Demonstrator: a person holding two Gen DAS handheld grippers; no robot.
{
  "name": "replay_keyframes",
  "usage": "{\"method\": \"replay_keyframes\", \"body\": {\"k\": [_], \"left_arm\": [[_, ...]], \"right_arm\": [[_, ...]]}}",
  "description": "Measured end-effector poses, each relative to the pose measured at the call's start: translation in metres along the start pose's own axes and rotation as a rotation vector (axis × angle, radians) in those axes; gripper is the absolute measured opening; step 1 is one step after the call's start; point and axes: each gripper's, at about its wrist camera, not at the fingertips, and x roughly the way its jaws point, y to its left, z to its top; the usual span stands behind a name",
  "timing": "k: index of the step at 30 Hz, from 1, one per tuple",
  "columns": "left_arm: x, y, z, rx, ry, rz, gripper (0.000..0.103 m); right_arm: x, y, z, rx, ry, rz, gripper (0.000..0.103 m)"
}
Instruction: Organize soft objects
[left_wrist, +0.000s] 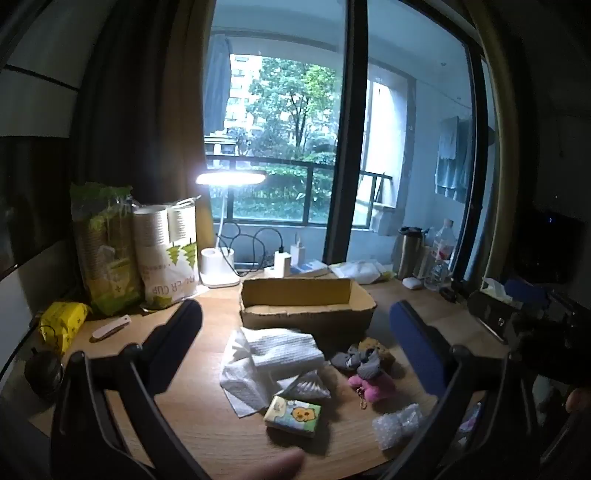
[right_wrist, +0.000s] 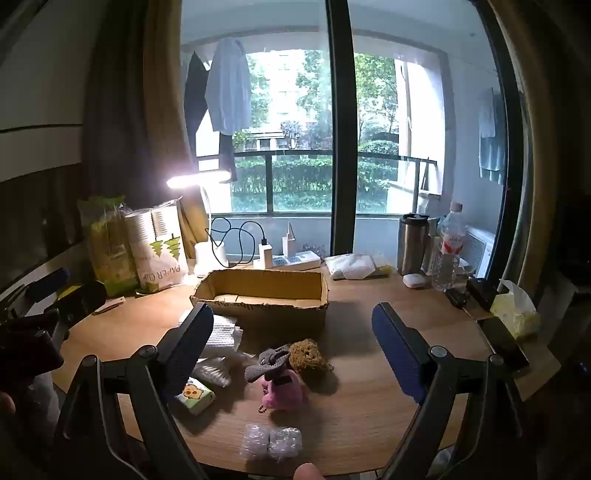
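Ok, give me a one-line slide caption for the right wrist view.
Open right claw hovers over soft items: pink plush, bubble wrap, tissue pack, before an empty cardboard box.

**A wooden desk crowded with soft goods and clutter**

The wooden desk (right_wrist: 388, 406) carries an open cardboard box (right_wrist: 264, 291) at its middle. In front of the box lie white folded towels (left_wrist: 284, 350), a tissue pack (left_wrist: 293, 415) with a cartoon print, a grey sock bundle (right_wrist: 267, 363), a brown sponge (right_wrist: 308, 356), a pink plush toy (right_wrist: 284, 393) and a roll of bubble wrap (right_wrist: 271, 441). At the left stand two bags of paper cups (right_wrist: 160, 243) and a lit desk lamp (right_wrist: 212, 254). At the back right stand a steel tumbler (right_wrist: 412, 243) and a water bottle (right_wrist: 447, 247).
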Motion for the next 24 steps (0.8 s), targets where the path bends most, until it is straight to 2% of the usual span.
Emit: {"method": "replay_keyframes", "body": {"k": [2, 5, 24], "left_arm": [[0.001, 0.007, 0.001, -0.028, 0.017, -0.003, 0.102], [-0.001, -0.001, 0.002, 0.005, 0.005, 0.014, 0.102], [-0.008, -0.004, 0.007, -0.002, -0.004, 0.016, 0.102]], "right_arm": [[-0.001, 0.0, 0.0, 0.003, -0.01, 0.001, 0.09], [-0.001, -0.001, 0.0, 0.006, -0.011, 0.0, 0.09], [-0.008, 0.0, 0.003, 0.004, -0.022, -0.002, 0.09]]}}
